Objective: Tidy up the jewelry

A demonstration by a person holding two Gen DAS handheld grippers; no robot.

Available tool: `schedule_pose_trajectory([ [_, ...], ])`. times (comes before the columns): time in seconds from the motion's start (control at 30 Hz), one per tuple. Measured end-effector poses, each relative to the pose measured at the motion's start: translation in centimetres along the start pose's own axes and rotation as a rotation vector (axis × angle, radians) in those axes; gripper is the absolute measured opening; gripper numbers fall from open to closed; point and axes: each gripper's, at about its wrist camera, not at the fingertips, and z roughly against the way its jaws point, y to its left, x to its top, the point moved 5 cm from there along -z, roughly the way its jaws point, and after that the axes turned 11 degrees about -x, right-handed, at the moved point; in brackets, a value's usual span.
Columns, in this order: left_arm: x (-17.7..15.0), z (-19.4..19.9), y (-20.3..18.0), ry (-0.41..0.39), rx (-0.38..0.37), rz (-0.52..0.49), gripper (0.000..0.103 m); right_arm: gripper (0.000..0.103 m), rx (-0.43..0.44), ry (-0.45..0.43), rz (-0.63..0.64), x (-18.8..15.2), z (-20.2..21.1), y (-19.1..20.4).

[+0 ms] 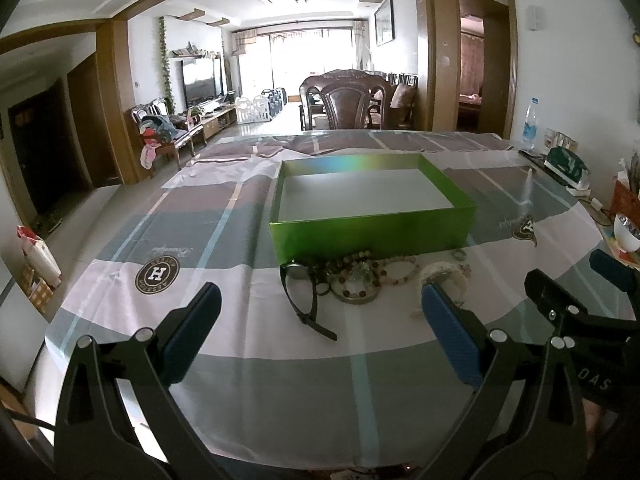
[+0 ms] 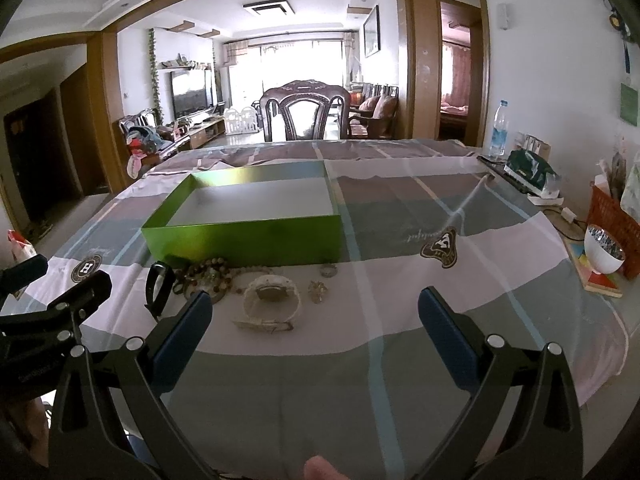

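Observation:
An open green box (image 1: 368, 232) (image 2: 244, 236) with a white, empty floor stands on the checked tablecloth. In front of it lies a cluster of jewelry: a black watch (image 1: 302, 296) (image 2: 158, 284), several bead bracelets (image 1: 360, 276) (image 2: 208, 274), a white watch (image 2: 270, 300) (image 1: 444, 276), a small brooch (image 2: 318, 290) and a ring (image 2: 329, 270). My left gripper (image 1: 320, 300) is open and empty, just short of the black watch. My right gripper (image 2: 316, 308) is open and empty, with the white watch inside its left finger. The right gripper also shows at the right edge of the left wrist view (image 1: 572, 280).
The table's right side carries a water bottle (image 2: 500, 128), a green tissue pack (image 2: 532, 172), an orange basket (image 2: 616, 220), a white bowl (image 2: 604, 250) and cables. A wooden chair (image 2: 306, 110) stands at the far edge. Bare cloth lies right of the box.

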Motion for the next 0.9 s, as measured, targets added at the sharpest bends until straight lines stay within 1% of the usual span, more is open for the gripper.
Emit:
schedule_pose_trajectory([
  [0.2, 0.06, -0.2, 0.11, 0.0, 0.012, 0.006, 0.099, 0.1, 0.007, 0.009, -0.021, 0.06, -0.17, -0.56],
  [0.3, -0.04, -0.29, 0.16, 0.005, 0.018, 0.01, 0.099, 0.1, 0.005, 0.008, -0.011, -0.01, -0.24, -0.38],
  [0.63, -0.22, -0.59, 0.44, 0.013, 0.014, 0.012, 0.099, 0.1, -0.006, -0.001, -0.004, 0.01, -0.15, -0.19],
  [0.9, -0.57, -0.86, 1.03, 0.028, 0.016, 0.027, 0.099, 0.1, 0.011, 0.011, -0.009, -0.27, -0.52, -0.21],
])
